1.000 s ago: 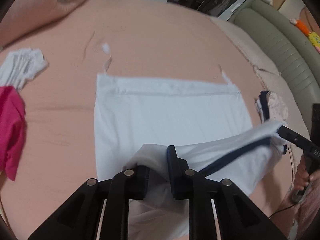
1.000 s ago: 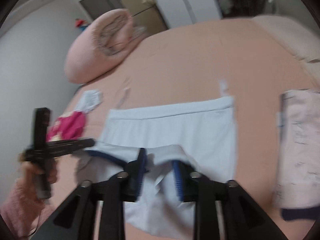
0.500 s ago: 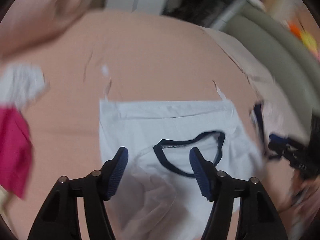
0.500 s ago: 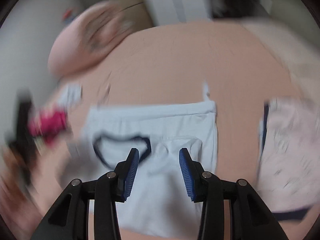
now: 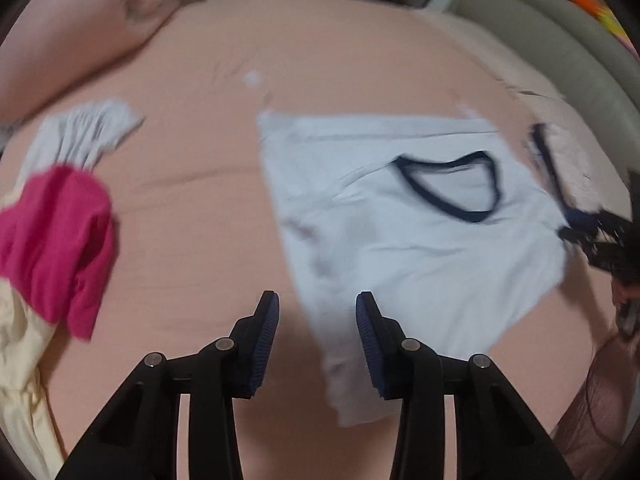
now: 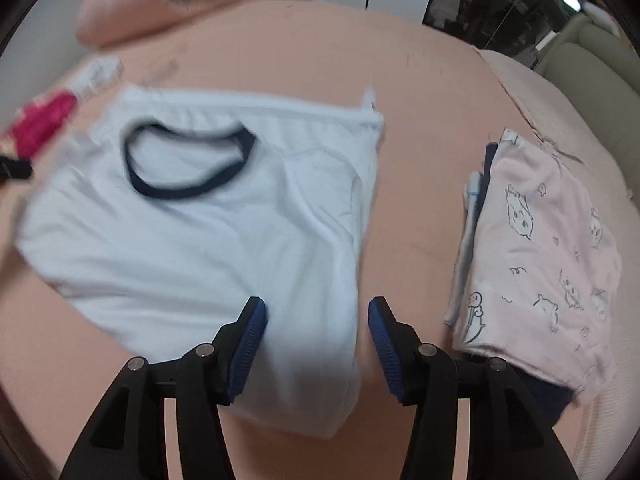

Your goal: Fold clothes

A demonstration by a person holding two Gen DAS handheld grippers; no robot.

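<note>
A white T-shirt (image 5: pixel 400 240) with a dark navy collar (image 5: pixel 452 184) lies folded over on the pink bed; it also shows in the right wrist view (image 6: pixel 208 232) with its collar (image 6: pixel 188 160) facing up. My left gripper (image 5: pixel 318 336) is open and empty, above the shirt's near left edge. My right gripper (image 6: pixel 316 344) is open and empty, above the shirt's near right corner. The right gripper also shows at the right edge of the left wrist view (image 5: pixel 600 236).
A folded pink printed garment (image 6: pixel 548 248) lies on a stack to the right. A magenta garment (image 5: pixel 56 240), a white striped garment (image 5: pixel 84 132) and a pale yellow cloth (image 5: pixel 20 368) lie to the left. A pink pillow (image 6: pixel 160 0) sits at the back.
Both grippers were shut on the shirt's collar end, carried it forward over the lower half, then opened and let go. The shirt now lies folded with the collar on top.
</note>
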